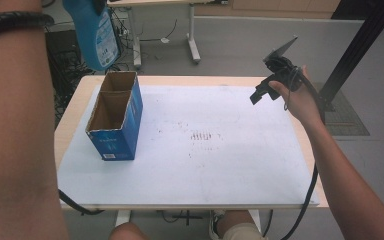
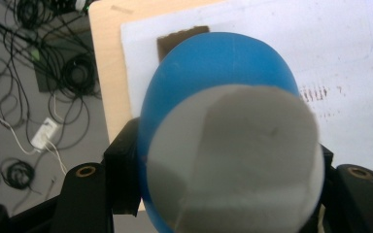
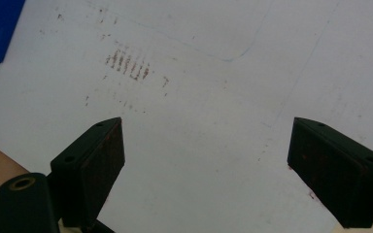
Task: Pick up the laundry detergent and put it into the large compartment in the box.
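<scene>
A blue plastic bottle (image 1: 97, 37) with a printed label hangs high over the table's far left corner. In the left gripper view its grey round end (image 2: 233, 155) faces the camera, and my left gripper (image 2: 228, 179) is shut on it, one black jaw on each side. Below it stands a blue cardboard box (image 1: 116, 117), open on top with two empty compartments; a brown strip of the box (image 2: 182, 39) peeks out behind the bottle. My right gripper (image 1: 260, 95) is held above the table's right side, and the right gripper (image 3: 206, 160) is open with nothing between its jaws.
A white sheet (image 1: 220, 165) with brown stains (image 1: 202, 136) covers the wooden table (image 1: 72, 107). Cables (image 2: 29, 73) lie on the floor to the left. Another table's legs (image 1: 192, 45) stand behind, and a black post (image 1: 360, 45) rises at the far right.
</scene>
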